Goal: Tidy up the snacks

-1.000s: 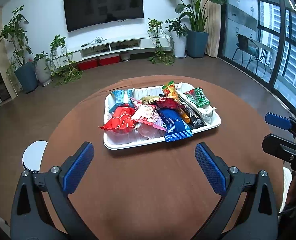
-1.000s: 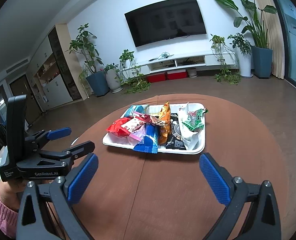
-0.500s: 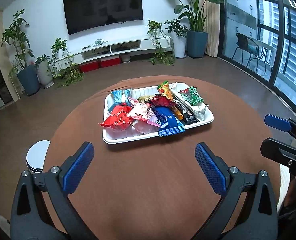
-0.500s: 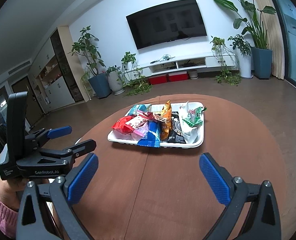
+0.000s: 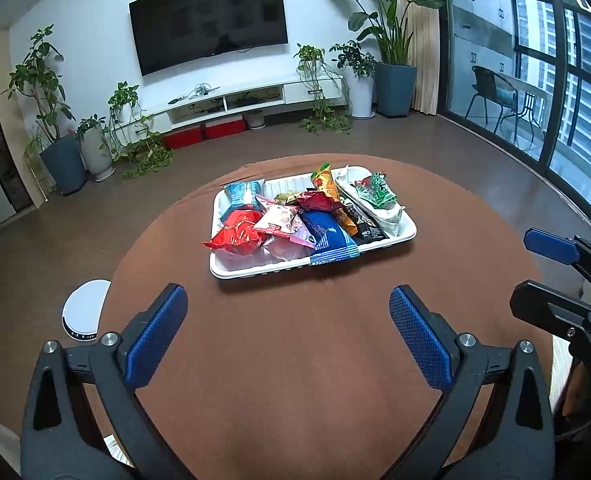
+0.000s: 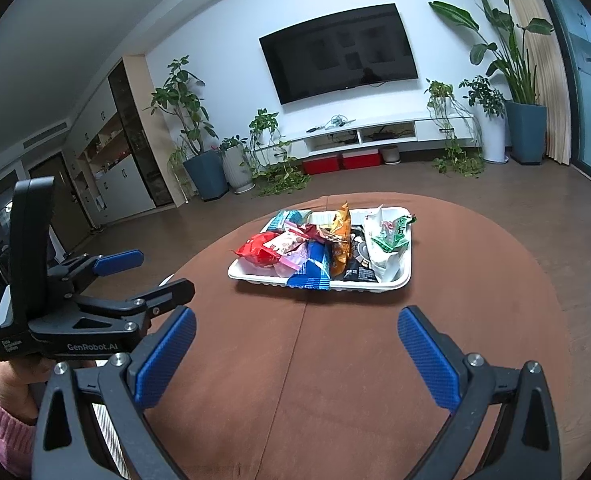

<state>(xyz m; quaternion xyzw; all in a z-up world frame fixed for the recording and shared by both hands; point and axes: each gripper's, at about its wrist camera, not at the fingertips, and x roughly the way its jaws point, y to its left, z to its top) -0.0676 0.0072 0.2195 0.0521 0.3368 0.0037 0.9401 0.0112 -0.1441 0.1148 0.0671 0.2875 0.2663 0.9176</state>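
Observation:
A white tray (image 5: 251,271) sits on the far half of a round brown table (image 5: 295,360) and holds several snack packets: a red one (image 5: 237,236), a blue one (image 5: 329,236), a pink one (image 5: 281,222), an orange one (image 5: 327,184) and a green-and-white one (image 5: 375,196). The tray also shows in the right wrist view (image 6: 255,274). My left gripper (image 5: 287,324) is open and empty, well short of the tray. My right gripper (image 6: 295,344) is open and empty, also short of the tray. Each gripper shows at the edge of the other's view.
A white round device (image 5: 83,312) sits on the floor left of the table. Beyond the table are a TV (image 5: 209,42), a low white cabinet (image 5: 235,100), potted plants (image 5: 61,160) and glass doors (image 5: 535,100) at the right.
Both grippers have drawn back from the tray, which looks smaller and farther. Both stay open and empty.

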